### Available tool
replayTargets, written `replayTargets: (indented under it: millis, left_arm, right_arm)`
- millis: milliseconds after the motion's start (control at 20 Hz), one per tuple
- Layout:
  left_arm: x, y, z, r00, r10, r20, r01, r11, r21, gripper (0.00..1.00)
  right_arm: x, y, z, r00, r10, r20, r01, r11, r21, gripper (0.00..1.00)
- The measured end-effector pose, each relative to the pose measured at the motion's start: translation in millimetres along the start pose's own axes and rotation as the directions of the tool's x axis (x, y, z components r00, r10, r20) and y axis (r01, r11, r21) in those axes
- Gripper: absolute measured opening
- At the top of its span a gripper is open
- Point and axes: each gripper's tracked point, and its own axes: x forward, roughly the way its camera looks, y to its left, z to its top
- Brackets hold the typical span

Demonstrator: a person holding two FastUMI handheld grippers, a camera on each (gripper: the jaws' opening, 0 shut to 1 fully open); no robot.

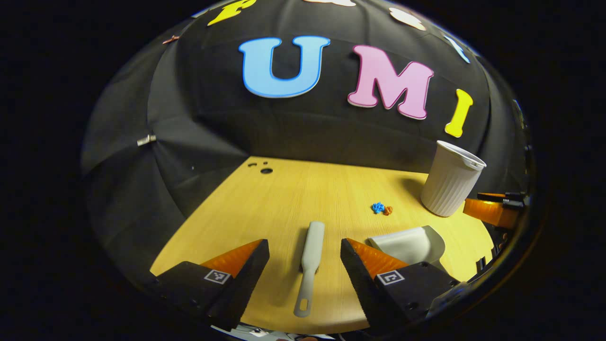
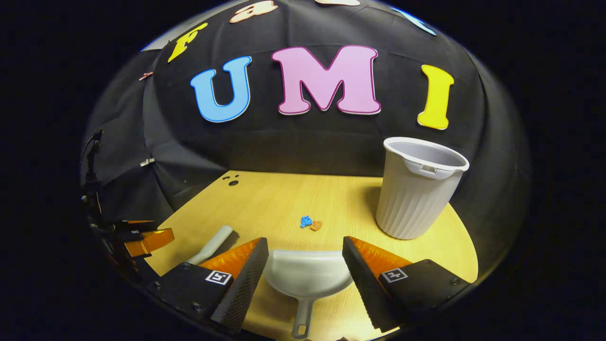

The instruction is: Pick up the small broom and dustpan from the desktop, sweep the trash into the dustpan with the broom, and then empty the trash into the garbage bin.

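A small grey broom lies flat on the wooden desktop, handle toward me, between the spread fingers of my left gripper, which is open and above it. The white dustpan lies on the desk with its handle toward me, framed by my open right gripper. The dustpan also sits to the right in the left gripper view. Two bits of trash, one blue and one orange, lie just beyond the pan's mouth. The broom's head pokes out at the left.
A white ribbed garbage bin stands upright at the desk's back right. The bin is also at the right in the left gripper view. Small holes mark the desk's far left corner. The other gripper shows at the left edge.
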Motion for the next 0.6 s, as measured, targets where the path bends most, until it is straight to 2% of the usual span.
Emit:
replayTargets:
  millis: [100,250,400,600]
  left_arm:
    - [11.3,4.3,-12.0,0.998,-0.004,-0.061,0.002,0.999,-0.042,0.96]
    - [34.2,13.8,-38.0,0.984,0.006,-0.18,-0.016,0.999,-0.051,0.96]
    - [50.0,14.2,-61.0,0.957,-0.013,-0.291,-0.002,0.999,-0.052,0.96]
    - [73.2,10.2,-91.2,0.912,-0.002,-0.41,0.005,1.0,0.005,0.96]
  right_arm:
    - [4.3,-1.7,-7.5,1.0,0.015,-0.022,-0.015,1.0,0.004,0.98]
    - [9.7,-2.3,-19.4,0.998,0.037,-0.055,-0.036,0.999,0.022,0.98]
    - [13.6,-7.0,-30.7,0.996,0.034,-0.086,-0.031,0.999,0.029,0.98]
    - [18.2,-10.7,-47.4,0.991,0.027,-0.134,-0.023,0.999,0.035,0.99]
